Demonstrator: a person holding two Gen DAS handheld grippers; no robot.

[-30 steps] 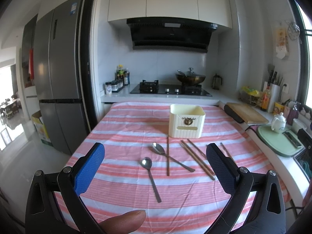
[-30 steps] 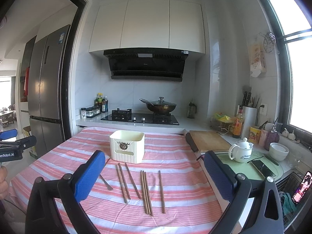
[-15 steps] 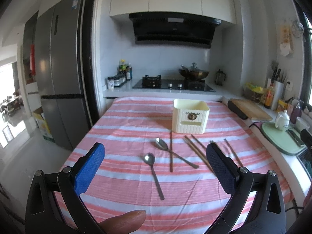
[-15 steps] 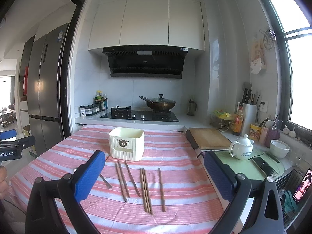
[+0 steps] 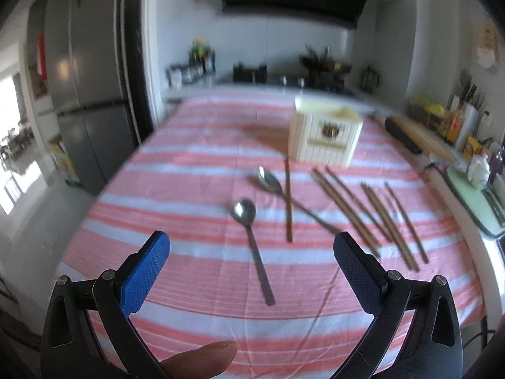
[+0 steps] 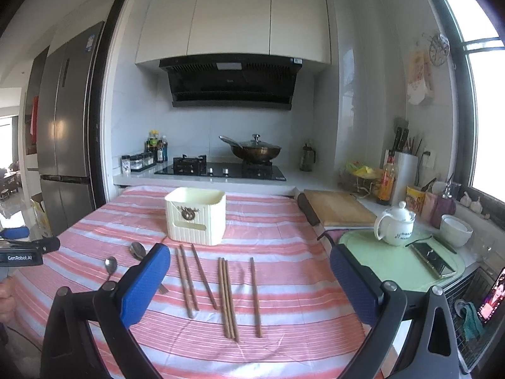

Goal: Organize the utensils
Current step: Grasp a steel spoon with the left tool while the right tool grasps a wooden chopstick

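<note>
A cream utensil holder (image 5: 325, 137) (image 6: 195, 216) stands on the pink striped tablecloth (image 5: 189, 189). Two metal spoons lie in front of it: the near spoon (image 5: 252, 246) (image 6: 110, 267) and a far spoon (image 5: 271, 183) (image 6: 138, 250) crossed by a single chopstick (image 5: 288, 205). Several brown chopsticks (image 5: 372, 218) (image 6: 225, 293) lie to the right. My left gripper (image 5: 251, 267) is open, above the near spoon's handle; its body also shows in the right wrist view (image 6: 22, 252). My right gripper (image 6: 249, 279) is open above the chopsticks.
A stove with a wok (image 6: 254, 151) and spice jars (image 6: 139, 161) stands behind the table. A cutting board (image 6: 337, 211), white teapot (image 6: 394, 229), green mat (image 6: 394, 259) and bowl (image 6: 456, 230) lie on the right counter. A fridge (image 6: 66, 145) stands left.
My left gripper has moved forward and tilted down toward the spoons, which now look larger and blurred. My right gripper has barely moved.
</note>
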